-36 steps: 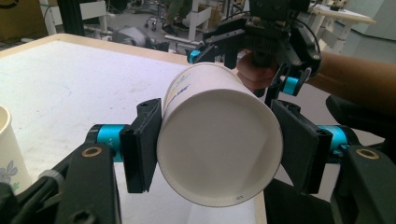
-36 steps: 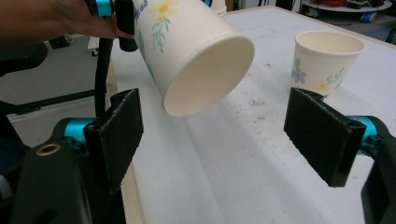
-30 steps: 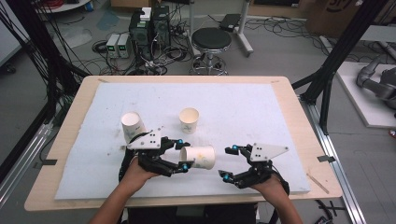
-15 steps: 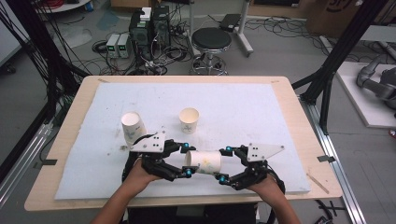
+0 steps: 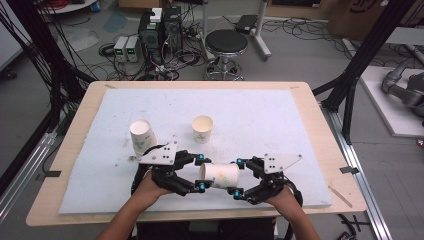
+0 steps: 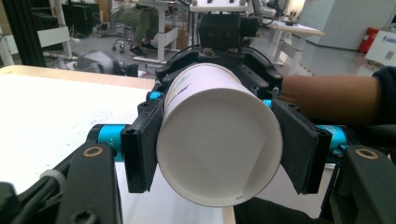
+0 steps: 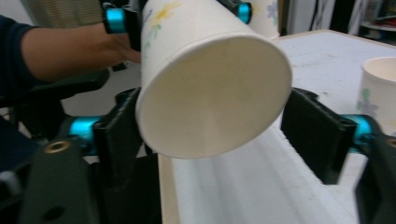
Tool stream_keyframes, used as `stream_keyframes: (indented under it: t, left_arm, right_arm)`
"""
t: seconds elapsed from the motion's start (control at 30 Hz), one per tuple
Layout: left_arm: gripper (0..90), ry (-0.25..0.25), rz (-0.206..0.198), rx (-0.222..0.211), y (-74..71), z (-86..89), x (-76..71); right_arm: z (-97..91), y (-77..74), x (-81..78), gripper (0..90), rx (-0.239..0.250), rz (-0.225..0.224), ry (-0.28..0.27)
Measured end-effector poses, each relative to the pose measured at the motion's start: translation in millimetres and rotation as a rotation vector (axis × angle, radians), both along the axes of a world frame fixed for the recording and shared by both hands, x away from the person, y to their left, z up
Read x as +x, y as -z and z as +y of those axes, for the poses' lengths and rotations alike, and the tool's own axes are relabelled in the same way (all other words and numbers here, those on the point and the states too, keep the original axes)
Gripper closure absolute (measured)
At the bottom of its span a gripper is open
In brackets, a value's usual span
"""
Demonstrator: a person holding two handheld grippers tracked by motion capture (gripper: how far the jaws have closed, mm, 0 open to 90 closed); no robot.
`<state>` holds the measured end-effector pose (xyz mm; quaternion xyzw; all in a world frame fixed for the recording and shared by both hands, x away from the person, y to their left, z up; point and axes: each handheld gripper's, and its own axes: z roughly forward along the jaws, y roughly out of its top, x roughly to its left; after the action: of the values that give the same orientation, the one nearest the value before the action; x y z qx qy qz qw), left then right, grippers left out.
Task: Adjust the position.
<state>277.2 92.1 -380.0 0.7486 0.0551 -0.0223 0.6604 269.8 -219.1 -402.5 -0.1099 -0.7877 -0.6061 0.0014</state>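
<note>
A white paper cup [image 5: 220, 175] with a flower print lies level above the mat's front part, held between my two grippers. My left gripper [image 5: 201, 173] is shut on its left end; in the left gripper view both pads [image 6: 140, 149] press the sides of the cup [image 6: 219, 140]. My right gripper [image 5: 237, 177] straddles the right end. Its jaws have just been closing around the cup [image 7: 210, 93]. The left pad [image 7: 119, 140] sits at the cup wall, while the right pad [image 7: 317, 135] stands off it with a gap.
Two more paper cups stand on the white mat [image 5: 300, 125]: one [image 5: 141, 136] behind my left gripper, one [image 5: 202, 128] upright at the middle. The wooden table edge [image 5: 320, 200] runs close in front. A stool [image 5: 226, 42] and equipment lie beyond the table.
The left gripper carried the cup a little right and nearer, toward the right gripper. The cup's end now sits between the right jaws, which stand narrower than before.
</note>
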Motion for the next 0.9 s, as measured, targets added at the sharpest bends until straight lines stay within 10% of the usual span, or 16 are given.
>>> stream_keyframes:
  t: [0.4, 0.5, 0.9]
  left_arm:
    - [34.1, 0.002, -0.012, -0.02, 1.3, 1.5, -2.7]
    - [12.3, -0.044, 0.008, 0.029, -1.5, -1.1, -4.7]
    - [12.0, -0.08, -0.01, 0.108, -9.5, 7.6, -4.8]
  right_arm:
    - [-1.3, 0.1, 0.0, 30.7, 0.031, 0.009, -0.025]
    - [-2.3, -2.5, -0.5, 30.6, 0.021, 0.009, -0.025]
    - [-8.9, -21.6, 2.2, 30.5, -0.093, 0.025, 0.007]
